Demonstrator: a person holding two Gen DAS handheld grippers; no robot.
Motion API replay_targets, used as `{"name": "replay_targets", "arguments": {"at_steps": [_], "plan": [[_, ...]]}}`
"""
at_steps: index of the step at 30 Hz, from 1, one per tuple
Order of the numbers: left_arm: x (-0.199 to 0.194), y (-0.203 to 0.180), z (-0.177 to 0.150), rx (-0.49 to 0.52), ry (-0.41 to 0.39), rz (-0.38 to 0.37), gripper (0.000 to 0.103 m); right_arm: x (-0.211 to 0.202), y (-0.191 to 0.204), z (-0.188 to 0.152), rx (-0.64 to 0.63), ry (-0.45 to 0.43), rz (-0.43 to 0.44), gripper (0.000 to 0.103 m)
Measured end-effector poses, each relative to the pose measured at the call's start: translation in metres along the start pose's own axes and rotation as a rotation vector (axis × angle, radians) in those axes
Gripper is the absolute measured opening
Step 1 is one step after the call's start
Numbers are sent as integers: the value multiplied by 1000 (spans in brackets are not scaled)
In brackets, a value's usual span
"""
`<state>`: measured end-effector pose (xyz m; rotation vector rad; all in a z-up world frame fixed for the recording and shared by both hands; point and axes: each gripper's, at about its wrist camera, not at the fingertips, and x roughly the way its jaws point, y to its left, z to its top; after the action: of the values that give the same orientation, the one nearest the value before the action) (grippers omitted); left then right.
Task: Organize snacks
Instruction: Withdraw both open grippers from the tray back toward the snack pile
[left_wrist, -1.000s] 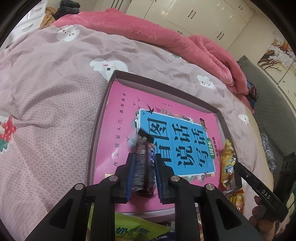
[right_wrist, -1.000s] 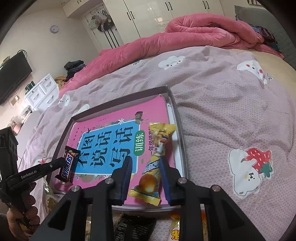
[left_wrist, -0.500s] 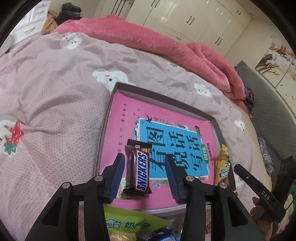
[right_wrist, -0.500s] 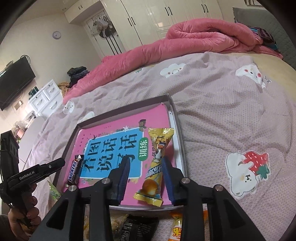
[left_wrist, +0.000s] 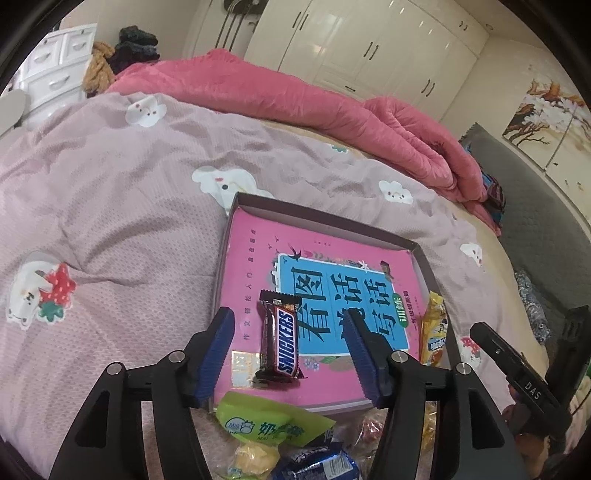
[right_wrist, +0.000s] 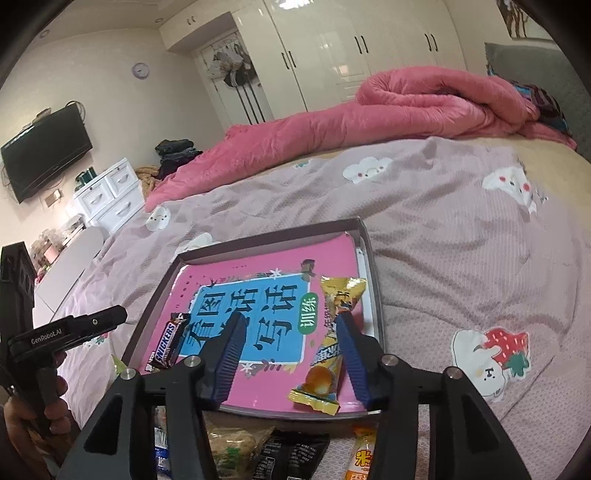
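Observation:
A shallow grey box (left_wrist: 321, 214) lined with a pink book lies on the bed. A Snickers bar (left_wrist: 280, 339) rests flat at its near left. My left gripper (left_wrist: 288, 317) hovers over the bar, jaws opening, and the blue pads stand well clear on both sides. A yellow snack packet (right_wrist: 332, 343) lies along the box's right side (right_wrist: 373, 288). My right gripper (right_wrist: 289, 319) is above it, jaws opening. The packet sits close by the right pad, which does not press on it. Each view shows the other snack too: Snickers bar (right_wrist: 168, 341), yellow packet (left_wrist: 436, 328).
Loose snacks are heaped by the box's near edge: a green packet (left_wrist: 273, 424), a blue one (left_wrist: 317, 465), a black one (right_wrist: 291, 454), an orange one (right_wrist: 364, 458). A rolled pink quilt (left_wrist: 332, 107) lies across the far side of the bed. White drawers (right_wrist: 110, 192) stand beyond.
Both grippers have opened and let go: the Snickers bar and the yellow packet now lie in the box. Both grippers have drawn up and back from it.

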<state>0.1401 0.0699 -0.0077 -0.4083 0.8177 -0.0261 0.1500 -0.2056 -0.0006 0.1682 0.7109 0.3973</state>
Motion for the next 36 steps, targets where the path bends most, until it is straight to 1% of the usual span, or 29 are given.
{"name": "replay_targets", "arguments": {"at_steps": [2,4,10,15,19,20,22,28,36], "plan": [[-5,1,-1,1,-7,-2,68,-4,5,0,-23,-15,4,57],[-9,1,-1,4,-13,0,69,-10,9,-1,-47,-31,6,60],[-20,1,-5,22,-23,18,71,-21,19,-4,-99,-54,13,66],[-27,0,-10,35,-22,24,71,-26,25,-8,-134,-60,7,67],[-33,2,-13,43,-22,40,72,-30,30,-11,-155,-65,5,70],[-34,3,-15,48,-22,45,74,-31,31,-12,-160,-66,4,71],[-36,4,-17,52,-22,53,76,-35,33,-14,-170,-69,9,71],[-42,9,-24,66,-14,68,76,-45,37,-20,-188,-69,25,73],[-46,11,-34,78,6,79,76,-54,40,-33,-209,-45,27,76]]}}
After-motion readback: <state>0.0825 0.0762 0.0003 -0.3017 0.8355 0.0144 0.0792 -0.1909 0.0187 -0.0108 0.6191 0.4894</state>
